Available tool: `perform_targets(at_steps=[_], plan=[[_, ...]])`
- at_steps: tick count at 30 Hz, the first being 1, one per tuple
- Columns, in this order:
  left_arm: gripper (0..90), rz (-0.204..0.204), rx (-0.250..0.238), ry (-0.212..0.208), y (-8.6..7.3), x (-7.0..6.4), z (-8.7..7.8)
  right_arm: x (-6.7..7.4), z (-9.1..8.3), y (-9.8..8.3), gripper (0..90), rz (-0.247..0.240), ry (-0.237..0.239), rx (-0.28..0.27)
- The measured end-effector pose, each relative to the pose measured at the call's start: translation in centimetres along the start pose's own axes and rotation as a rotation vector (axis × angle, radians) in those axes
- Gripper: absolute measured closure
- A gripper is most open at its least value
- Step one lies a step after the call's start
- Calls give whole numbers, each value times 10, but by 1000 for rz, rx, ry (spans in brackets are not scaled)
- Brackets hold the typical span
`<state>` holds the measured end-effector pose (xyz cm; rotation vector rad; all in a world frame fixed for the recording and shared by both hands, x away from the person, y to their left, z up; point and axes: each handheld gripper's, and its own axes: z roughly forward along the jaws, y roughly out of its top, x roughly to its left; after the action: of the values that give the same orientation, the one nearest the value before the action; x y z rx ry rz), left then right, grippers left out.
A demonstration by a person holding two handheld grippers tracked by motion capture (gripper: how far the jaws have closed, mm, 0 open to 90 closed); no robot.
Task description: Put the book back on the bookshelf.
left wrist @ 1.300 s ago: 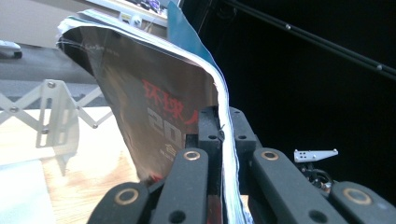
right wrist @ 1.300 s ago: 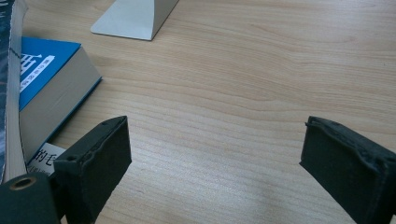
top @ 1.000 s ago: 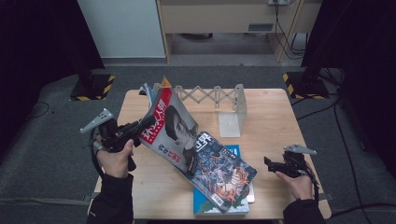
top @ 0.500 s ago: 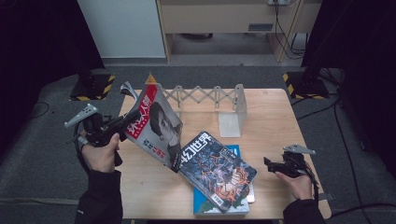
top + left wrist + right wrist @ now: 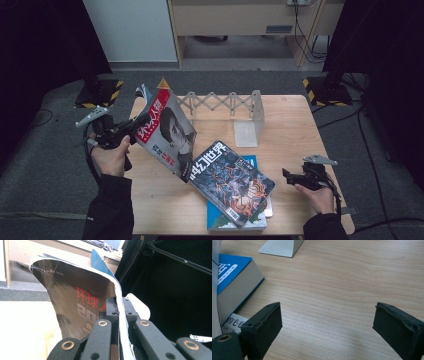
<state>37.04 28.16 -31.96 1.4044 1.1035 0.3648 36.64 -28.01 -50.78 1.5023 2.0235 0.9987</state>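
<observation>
We see the left gripper (image 5: 131, 131) clamped tight on the edge of a magazine (image 5: 167, 132), holding it tilted above the left side of the wooden table (image 5: 290, 125), its lower corner just beside the stack of books (image 5: 235, 185). The right gripper (image 5: 290, 176) rests near the table's right edge, jaws wide apart and holding nothing.

2 magazines (image 5: 167, 132) (image 5: 232, 182), 1 blue book (image 5: 215, 222), 1 folding rack (image 5: 220, 102), 2 tools (image 5: 132, 127) (image 5: 286, 175)

Blue book (image 5: 252, 162) mostly hidden under magazine (image 5: 232, 182) (cover unreadable).
</observation>
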Motion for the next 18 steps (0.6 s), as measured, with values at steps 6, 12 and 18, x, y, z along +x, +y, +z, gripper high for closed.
perform_targets(at_steps=[6,12,18], plan=[[865,32,9,28,10,7,3,0,0,0,85,-2,0,-1],[865,63,14,74,16,10,19,0,0,0,86,-6,2,-2],[864,96,9,154,15,17,32,0,0,1,86,-10,4,-5]])
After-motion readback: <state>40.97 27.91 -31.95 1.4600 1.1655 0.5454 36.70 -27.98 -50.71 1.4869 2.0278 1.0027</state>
